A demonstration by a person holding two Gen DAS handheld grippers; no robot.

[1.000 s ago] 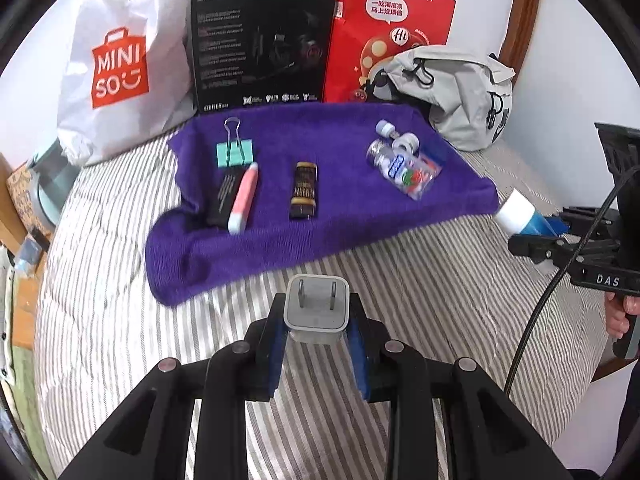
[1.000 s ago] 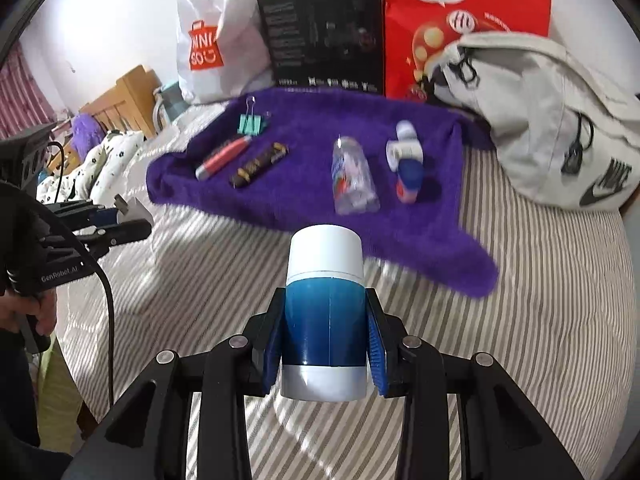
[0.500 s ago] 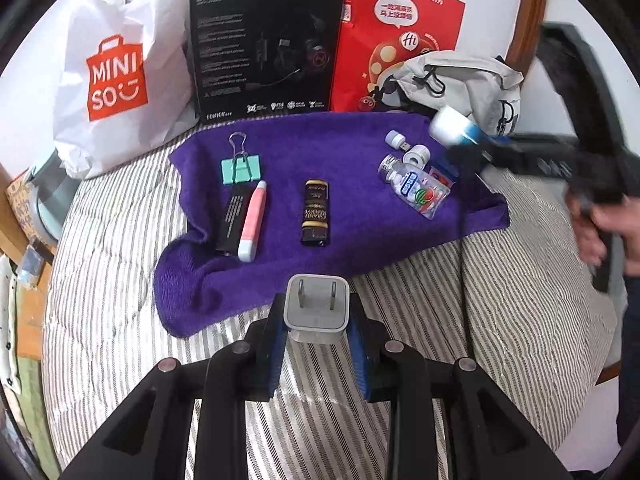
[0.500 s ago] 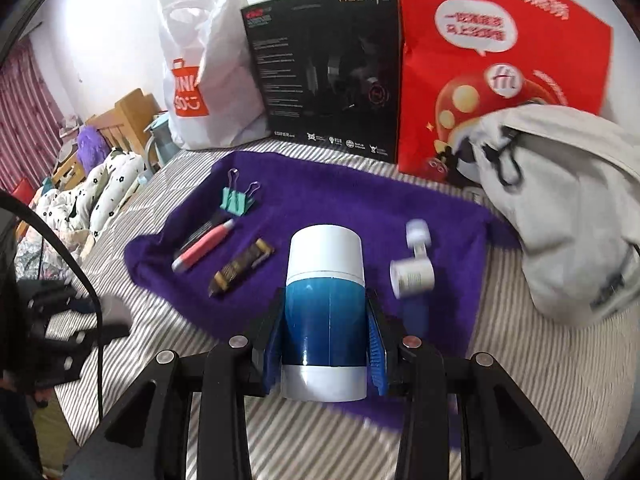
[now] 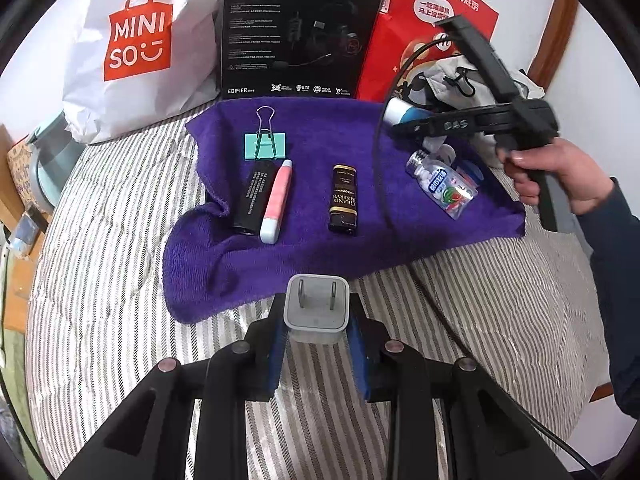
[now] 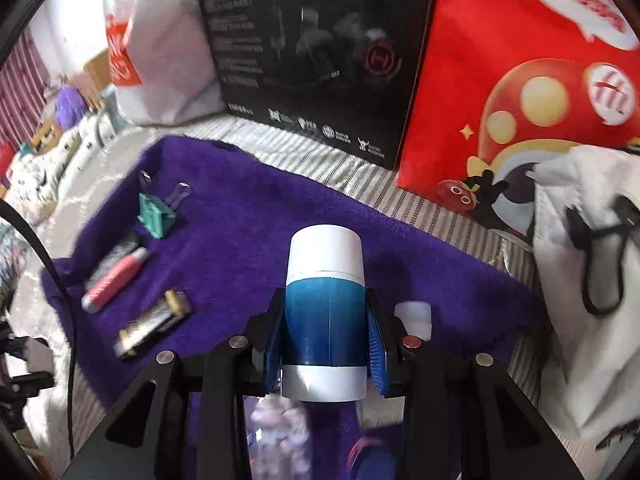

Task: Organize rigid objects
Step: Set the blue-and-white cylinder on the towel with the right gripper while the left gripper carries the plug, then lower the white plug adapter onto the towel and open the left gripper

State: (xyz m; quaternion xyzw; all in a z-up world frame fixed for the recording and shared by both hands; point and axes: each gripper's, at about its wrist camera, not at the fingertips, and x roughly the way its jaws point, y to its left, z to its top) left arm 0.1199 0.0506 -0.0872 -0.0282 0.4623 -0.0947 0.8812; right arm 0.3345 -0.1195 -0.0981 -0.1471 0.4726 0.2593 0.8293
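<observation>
Charger plug (image 5: 316, 308) in left tongs (image 5: 316, 344), MINISO bag (image 5: 136, 48) behind — EDIFIER box (image 5: 300, 28)

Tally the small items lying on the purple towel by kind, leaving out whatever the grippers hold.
Binder clip: 1
Black stick-shaped item: 1
Pink and white tube: 1
Black and gold lighter-like case: 1
Clear candy bottle: 1
Partly hidden items behind that bottle: cannot count
Total clearly visible on the purple towel: 5

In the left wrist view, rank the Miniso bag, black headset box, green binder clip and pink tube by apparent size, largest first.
1. Black headset box and Miniso bag: look similar in extent, both cropped by the frame, so no ranking between them.
2. Pink tube.
3. Green binder clip, close to the tube.
</observation>
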